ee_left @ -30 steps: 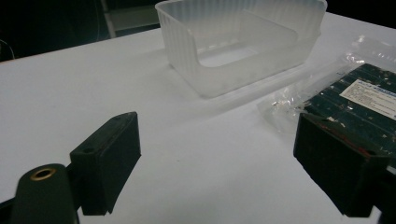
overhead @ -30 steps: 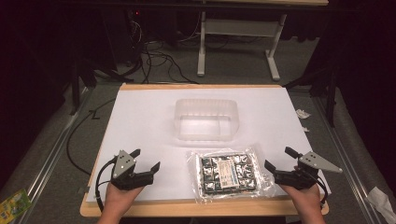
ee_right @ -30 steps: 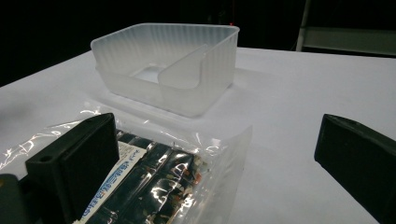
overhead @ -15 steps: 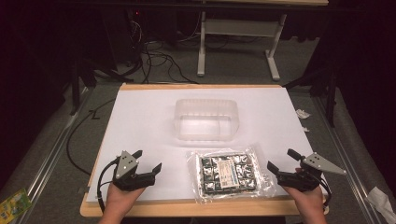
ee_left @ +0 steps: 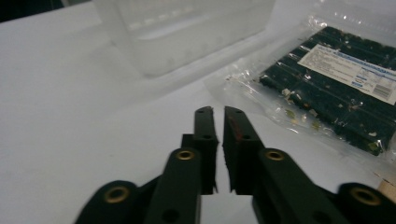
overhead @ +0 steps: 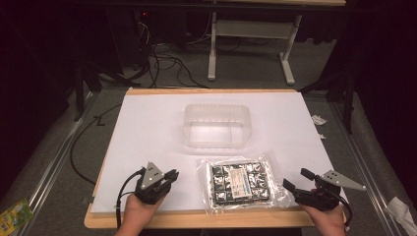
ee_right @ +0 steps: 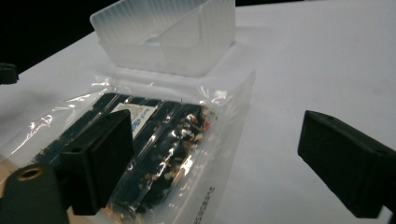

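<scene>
A clear plastic bag [overhead: 241,182] holding a dark slab of squares with a white label lies near the table's front edge, also seen in the left gripper view [ee_left: 336,79] and the right gripper view [ee_right: 163,140]. Behind it stands an empty translucent container [overhead: 218,125] [ee_left: 187,32] [ee_right: 168,42]. My left gripper [overhead: 173,174] [ee_left: 218,112] sits left of the bag; its jaws have just been closing and stand shut with nothing between them. My right gripper [overhead: 294,178] [ee_right: 217,135] is at the bag's right edge, jaws wide apart after closing a little, pressing on nothing.
A white sheet [overhead: 147,128] covers the wooden table, whose front edge [overhead: 196,219] is close to both hands. Cables [overhead: 162,64] and white desk legs [overhead: 212,54] lie on the floor beyond. A green packet [overhead: 14,212] is on the floor at the left.
My left gripper's jaws have gone from wide open to shut, and that hand has shifted right toward the bag. The right hand has stayed in place.
</scene>
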The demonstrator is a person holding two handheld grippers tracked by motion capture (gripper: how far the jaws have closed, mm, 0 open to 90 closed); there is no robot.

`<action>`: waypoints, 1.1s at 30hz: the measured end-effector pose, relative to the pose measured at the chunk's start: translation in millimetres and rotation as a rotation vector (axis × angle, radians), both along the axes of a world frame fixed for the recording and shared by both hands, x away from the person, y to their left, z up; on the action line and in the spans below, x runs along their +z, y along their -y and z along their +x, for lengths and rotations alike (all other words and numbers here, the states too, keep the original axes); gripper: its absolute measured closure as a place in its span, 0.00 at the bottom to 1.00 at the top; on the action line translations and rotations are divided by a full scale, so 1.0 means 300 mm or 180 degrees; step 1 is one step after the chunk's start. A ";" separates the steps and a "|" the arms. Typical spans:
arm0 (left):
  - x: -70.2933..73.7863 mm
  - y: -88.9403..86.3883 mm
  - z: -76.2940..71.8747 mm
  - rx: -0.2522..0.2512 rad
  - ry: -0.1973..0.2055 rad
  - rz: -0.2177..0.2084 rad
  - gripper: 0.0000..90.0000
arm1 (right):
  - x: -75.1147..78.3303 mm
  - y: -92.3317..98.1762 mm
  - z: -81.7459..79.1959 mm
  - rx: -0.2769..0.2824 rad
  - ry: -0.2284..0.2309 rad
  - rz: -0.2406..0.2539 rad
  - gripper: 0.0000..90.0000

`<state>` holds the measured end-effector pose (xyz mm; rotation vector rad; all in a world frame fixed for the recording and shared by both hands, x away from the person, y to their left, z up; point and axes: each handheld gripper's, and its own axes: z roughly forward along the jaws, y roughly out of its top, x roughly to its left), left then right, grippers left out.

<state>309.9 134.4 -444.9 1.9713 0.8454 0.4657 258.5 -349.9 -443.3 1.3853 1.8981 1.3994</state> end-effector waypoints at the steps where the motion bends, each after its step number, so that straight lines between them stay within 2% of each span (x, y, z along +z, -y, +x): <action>1: -0.007 0.020 0.003 -0.0019 -0.0022 0.0047 0.97 | 0.000 0.000 0.000 0.0000 0.0000 0.0000 0.14; 2: -0.014 0.042 0.007 -0.0061 -0.0043 0.0103 1.00 | -0.007 0.001 -0.002 0.0016 -0.0046 0.0027 0.17; 3: -0.029 0.090 0.010 -0.0150 -0.0083 0.0219 1.00 | -0.022 -0.001 -0.004 0.0049 -0.0210 0.0065 0.23; 4: -0.029 0.090 0.010 -0.0150 -0.0083 0.0219 1.00 | -0.032 -0.001 -0.003 0.0073 -0.0259 0.0067 0.28; 5: -0.039 0.135 0.002 -0.0231 -0.0037 0.0310 1.00 | -0.041 -0.002 -0.003 0.0098 -0.0319 0.0064 0.33; 7: -0.042 0.154 -0.002 -0.0264 -0.0018 0.0355 1.00 | -0.059 -0.007 -0.001 0.0158 -0.0438 0.0077 0.39; 8: -0.047 0.182 -0.008 -0.0297 0.0029 0.0395 1.00 | -0.068 -0.011 0.000 0.0178 -0.0491 0.0059 0.42; 9: -0.047 0.182 -0.008 -0.0297 0.0029 0.0395 1.00 | -0.068 -0.011 0.000 0.0178 -0.0491 0.0059 0.42; 10: -0.047 0.195 -0.008 -0.0331 0.0059 0.0426 1.00 | -0.082 -0.017 0.002 0.0223 -0.0590 0.0006 0.47; 12: -0.049 0.201 -0.007 -0.0340 0.0059 0.0427 1.00 | -0.093 -0.019 0.003 0.0258 -0.0689 -0.0013 0.51; 13: -0.052 0.208 -0.007 -0.0362 0.0074 0.0464 1.00 | -0.093 -0.019 0.003 0.0258 -0.0689 -0.0013 0.51; 14: -0.056 0.217 -0.008 -0.0396 0.0092 0.0518 1.00 | -0.101 -0.017 0.003 0.0266 -0.0756 -0.0013 0.54; 15: -0.068 0.234 -0.008 -0.0460 0.0089 0.0612 1.00 | -0.104 -0.016 0.001 0.0257 -0.0788 0.0000 0.56; 16: -0.068 0.234 -0.008 -0.0460 0.0089 0.0612 1.00 | -0.106 -0.013 0.001 0.0266 -0.0800 -0.0005 0.58; 17: -0.073 0.241 -0.007 -0.0490 0.0070 0.0653 1.00 | -0.106 -0.013 0.001 0.0266 -0.0800 -0.0005 0.58; 18: -0.082 0.251 -0.002 -0.0536 0.0029 0.0708 1.00 | -0.110 -0.010 -0.002 0.0278 -0.0854 0.0029 0.63; 20: -0.087 0.255 0.000 -0.0554 -0.0001 0.0730 1.00 | -0.114 -0.010 -0.005 0.0315 -0.0903 0.0038 0.68; 21: -0.092 0.259 0.002 -0.0570 -0.0021 0.0745 1.00 | -0.114 -0.010 -0.005 0.0315 -0.0903 0.0038 0.68; 22: -0.096 0.261 0.005 -0.0580 -0.0048 0.0765 1.00 | -0.115 -0.013 -0.010 0.0314 -0.0890 0.0003 0.79; 23: -0.099 0.263 0.006 -0.0592 -0.0072 0.0785 1.00 | -0.115 -0.013 -0.010 0.0314 -0.0890 0.0003 0.79; 25: -0.104 0.263 0.008 -0.0626 -0.0113 0.0789 1.00 | -0.101 -0.017 -0.022 0.0330 -0.0795 -0.0084 1.00; 27: -0.104 0.262 0.007 -0.0637 -0.0123 0.0780 1.00 | -0.098 -0.022 -0.023 0.0335 -0.0786 -0.0133 1.00; 28: -0.104 0.263 0.001 -0.0682 -0.0143 0.0752 1.00 | -0.096 -0.027 -0.020 0.0329 -0.0755 -0.0202 1.00; 29: -0.103 0.264 -0.005 -0.0725 -0.0148 0.0730 1.00 | -0.092 -0.025 -0.017 0.0301 -0.0737 -0.0203 1.00; 31: -0.099 0.266 -0.014 -0.0772 -0.0111 0.0701 1.00 | -0.087 -0.017 -0.013 0.0257 -0.0729 -0.0202 1.00; 32: -0.083 0.264 -0.035 -0.0805 -0.0010 0.0651 1.00 | -0.077 0.010 0.005 0.0163 -0.0684 -0.0202 1.00; 33: -0.083 0.264 -0.035 -0.0805 -0.0010 0.0651 1.00 | -0.077 0.010 0.005 0.0163 -0.0684 -0.0202 1.00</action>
